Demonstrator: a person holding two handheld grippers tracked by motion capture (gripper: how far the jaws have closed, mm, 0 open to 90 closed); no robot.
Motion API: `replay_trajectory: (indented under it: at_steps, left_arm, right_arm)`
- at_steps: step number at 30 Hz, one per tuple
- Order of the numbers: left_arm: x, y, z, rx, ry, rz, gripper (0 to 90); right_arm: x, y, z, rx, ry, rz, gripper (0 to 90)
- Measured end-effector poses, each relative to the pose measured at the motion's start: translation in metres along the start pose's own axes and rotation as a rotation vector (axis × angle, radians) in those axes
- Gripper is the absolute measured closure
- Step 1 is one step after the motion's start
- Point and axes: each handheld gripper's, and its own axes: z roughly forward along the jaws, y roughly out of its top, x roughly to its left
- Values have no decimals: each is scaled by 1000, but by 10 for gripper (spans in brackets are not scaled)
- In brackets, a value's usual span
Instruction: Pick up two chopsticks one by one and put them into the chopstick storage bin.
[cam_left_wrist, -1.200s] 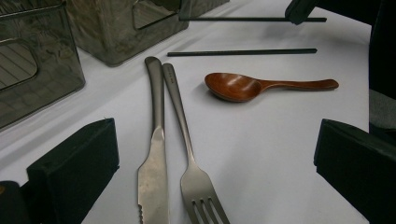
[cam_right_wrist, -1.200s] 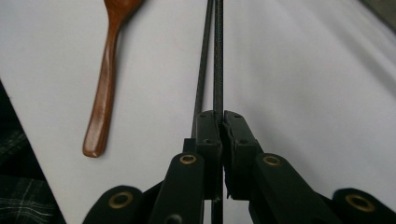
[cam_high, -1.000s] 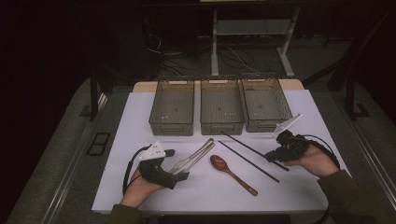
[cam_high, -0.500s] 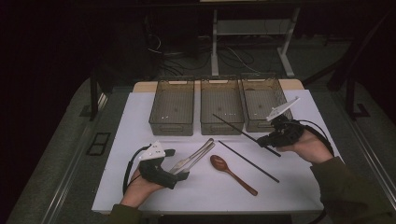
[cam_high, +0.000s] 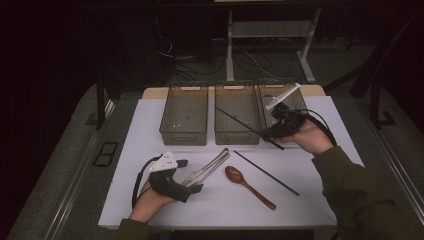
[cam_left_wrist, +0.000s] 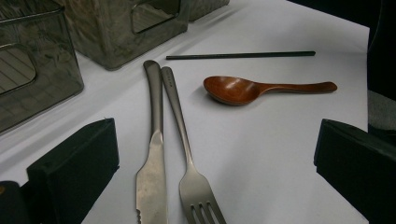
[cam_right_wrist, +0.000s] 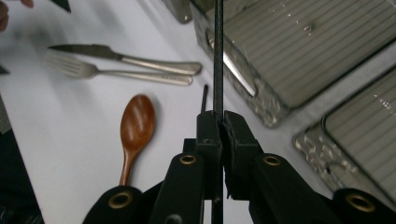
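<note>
My right gripper (cam_high: 272, 134) (cam_right_wrist: 219, 119) is shut on a black chopstick (cam_high: 240, 122) (cam_right_wrist: 218, 56), held in the air and slanting over the middle bin (cam_high: 236, 114). A second black chopstick (cam_high: 265, 172) (cam_left_wrist: 240, 55) lies on the white mat. The wooden spoon (cam_high: 247, 186) (cam_left_wrist: 252, 88) (cam_right_wrist: 135, 128) lies beside it. A metal knife (cam_left_wrist: 153, 154) (cam_right_wrist: 121, 58) and fork (cam_high: 205, 170) (cam_left_wrist: 187, 154) (cam_right_wrist: 116, 72) lie side by side in front of my left gripper (cam_high: 197, 186) (cam_left_wrist: 210, 163), which rests open on the mat with both between its jaws, untouched.
Three clear plastic bins stand in a row at the back of the mat: left (cam_high: 184, 115), middle, and right (cam_high: 280, 102). They look empty. The white mat (cam_high: 150, 130) ends at the table's front edge near my forearms.
My right gripper has lifted the chopstick off the mat and carried it back and up toward the bins. The left gripper has stayed where it was.
</note>
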Motion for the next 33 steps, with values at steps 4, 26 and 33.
replay_trajectory:
  at_steps: [4, 26, 33]
  left_arm:
    - [0, 0, 0, 2, -1, 3, 0]
    - [0, 1, -1, -13, -3, 13, 0]
    - [1, 1, -1, -18, -6, 12, 0]
  right_arm:
    - [2, 23, 7, 11, -15, -8, 850]
    - [5, 121, 61, 38, -67, 25, 849]
    - [6, 148, 86, 58, -69, 48, 849]
